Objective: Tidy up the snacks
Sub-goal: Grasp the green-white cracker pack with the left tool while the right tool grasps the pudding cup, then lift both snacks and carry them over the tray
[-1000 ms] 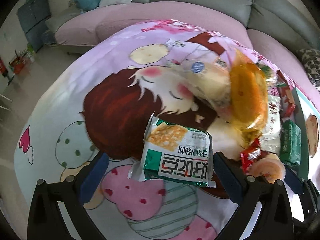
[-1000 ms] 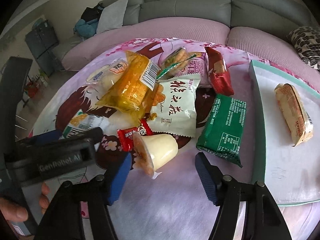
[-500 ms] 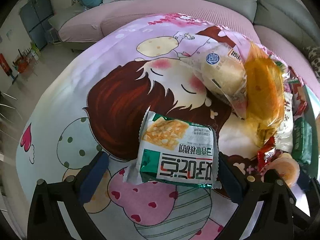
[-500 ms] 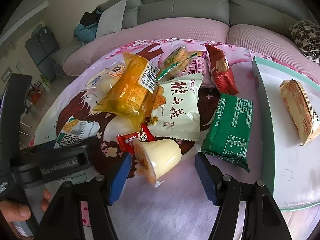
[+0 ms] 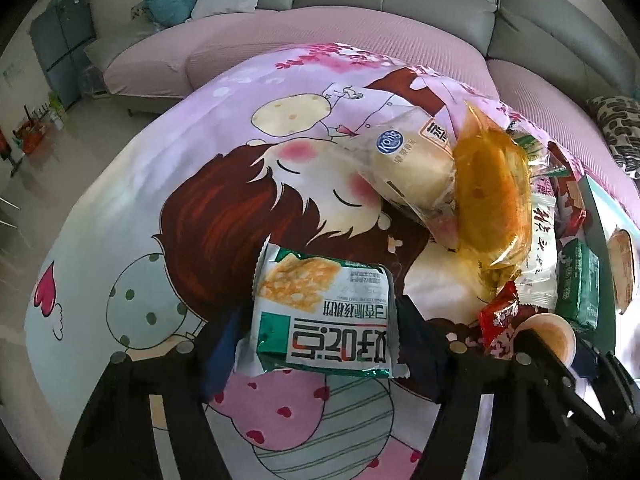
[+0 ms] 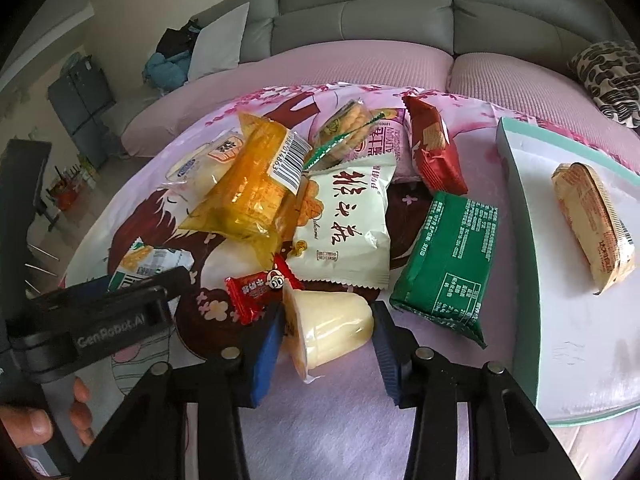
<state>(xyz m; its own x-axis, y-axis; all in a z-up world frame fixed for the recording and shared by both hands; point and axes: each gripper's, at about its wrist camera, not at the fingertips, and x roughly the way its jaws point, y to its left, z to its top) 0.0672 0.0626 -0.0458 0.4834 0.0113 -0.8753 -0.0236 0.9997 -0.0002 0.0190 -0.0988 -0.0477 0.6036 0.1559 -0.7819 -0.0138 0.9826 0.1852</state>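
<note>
My left gripper [image 5: 320,344] is shut on a green-and-white cracker packet [image 5: 324,312] lying on the cartoon-print cloth [image 5: 160,184]. My right gripper [image 6: 328,336] is shut on a pale yellow jelly cup [image 6: 332,320] lying on its side. A pile of snacks lies behind it: a yellow packet [image 6: 252,184], a white packet [image 6: 344,224], a small red packet [image 6: 256,288], a green packet [image 6: 448,260] and a dark red packet [image 6: 436,152]. A white tray with a teal rim [image 6: 524,240] at the right holds one beige bar [image 6: 592,224].
A clear-wrapped bread roll [image 5: 404,160] lies at the far side of the pile. A pink and grey sofa [image 6: 360,32] curves behind the table. The left gripper body and the hand holding it [image 6: 80,320] sit close at the right gripper's left.
Both grippers have closed: the left jaws came in onto the cracker packet, the right jaws onto the jelly cup. Both also moved slightly forward.
</note>
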